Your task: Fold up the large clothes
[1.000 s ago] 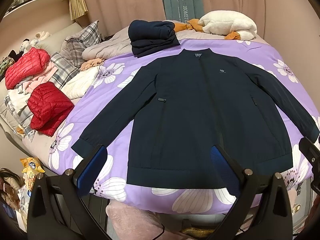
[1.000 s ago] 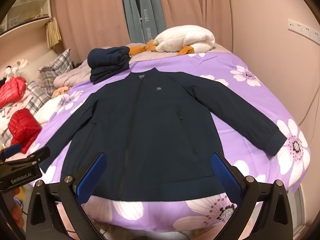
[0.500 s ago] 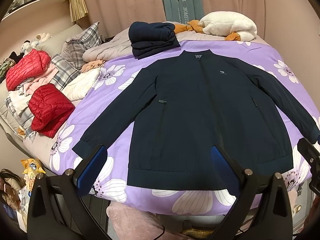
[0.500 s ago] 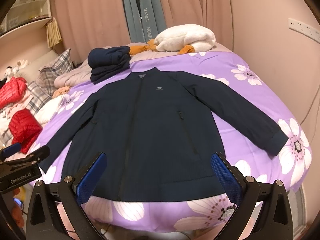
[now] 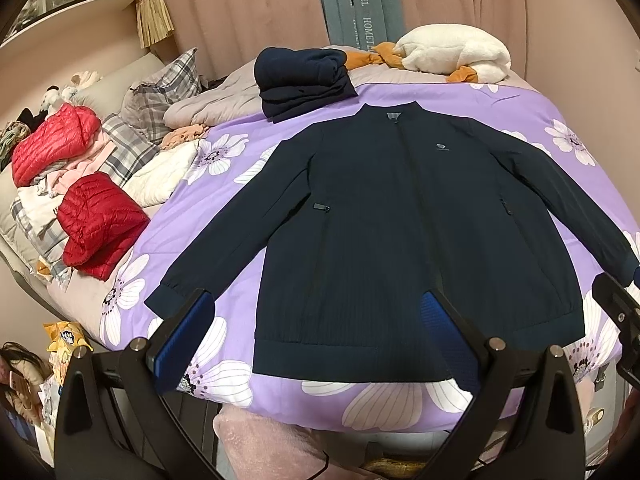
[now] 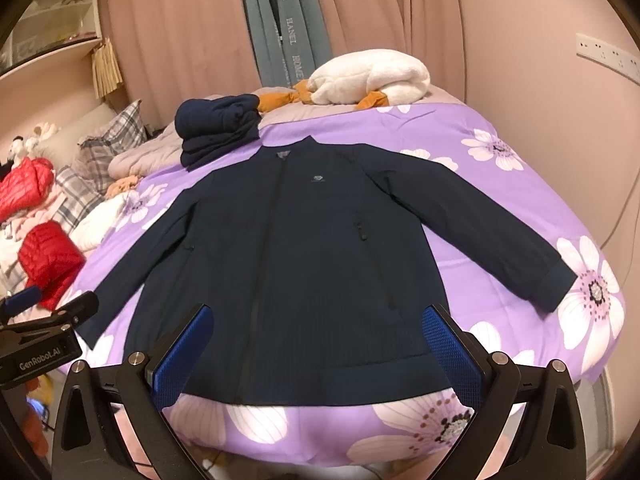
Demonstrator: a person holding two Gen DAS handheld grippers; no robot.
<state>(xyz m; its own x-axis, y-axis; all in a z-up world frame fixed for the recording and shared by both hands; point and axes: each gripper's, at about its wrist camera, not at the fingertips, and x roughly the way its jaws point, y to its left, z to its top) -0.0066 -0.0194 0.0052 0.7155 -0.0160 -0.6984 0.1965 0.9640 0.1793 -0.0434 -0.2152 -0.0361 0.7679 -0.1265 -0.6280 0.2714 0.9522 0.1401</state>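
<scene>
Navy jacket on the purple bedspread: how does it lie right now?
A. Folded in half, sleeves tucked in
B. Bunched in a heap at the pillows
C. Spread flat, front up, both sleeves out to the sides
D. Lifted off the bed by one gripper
C. The navy jacket lies flat, front up, on the bedspread, sleeves spread out; the left gripper and right gripper are open, holding nothing.

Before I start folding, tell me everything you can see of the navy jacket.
The navy jacket lies flat, front up, on the purple flowered bedspread. It is zipped, sleeves spread outward, collar away from the cameras, ribbed hem near the bed's edge. Smooth thin fabric, small chest logo, two zip pockets. Neither gripper touches it; a folded navy pile sits by its collar.
</scene>
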